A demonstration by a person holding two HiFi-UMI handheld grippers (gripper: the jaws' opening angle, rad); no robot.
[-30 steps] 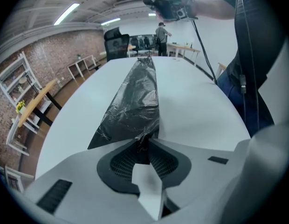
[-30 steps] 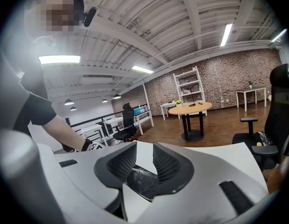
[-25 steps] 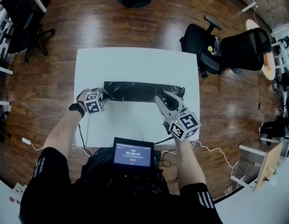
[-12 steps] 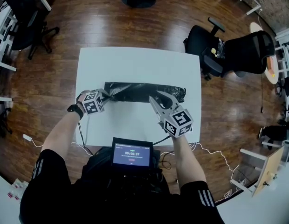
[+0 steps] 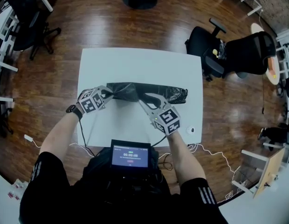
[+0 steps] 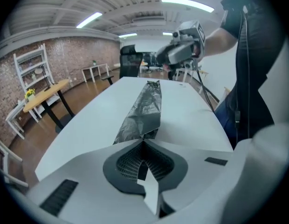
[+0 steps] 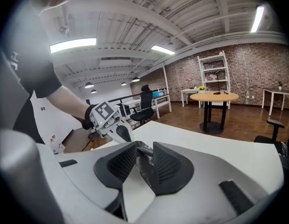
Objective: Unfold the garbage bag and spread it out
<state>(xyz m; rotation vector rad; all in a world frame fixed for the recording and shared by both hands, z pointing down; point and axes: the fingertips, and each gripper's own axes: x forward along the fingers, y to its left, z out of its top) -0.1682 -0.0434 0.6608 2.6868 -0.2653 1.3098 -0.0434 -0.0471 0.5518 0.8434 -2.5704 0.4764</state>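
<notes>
My L gripper [image 5: 108,94] clamped shut on garbage bag [image 5: 168,93] end, centre-left of frame. R gripper [image 5: 144,97] pinched shut on mid-strip fold. Two anchor pts, prob. to pull layers apart over table [image 5: 135,62].

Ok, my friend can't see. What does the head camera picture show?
Seen from above, a person pinches a folded black garbage bag with two claws over a white table. The left claw grips its left end, the right claw grips near the middle.

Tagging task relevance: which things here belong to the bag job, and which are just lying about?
Job: garbage bag; left gripper and right gripper, both shut on it; white table under it.
Lying about: black office chair, chest screen, small white object on table.
</notes>
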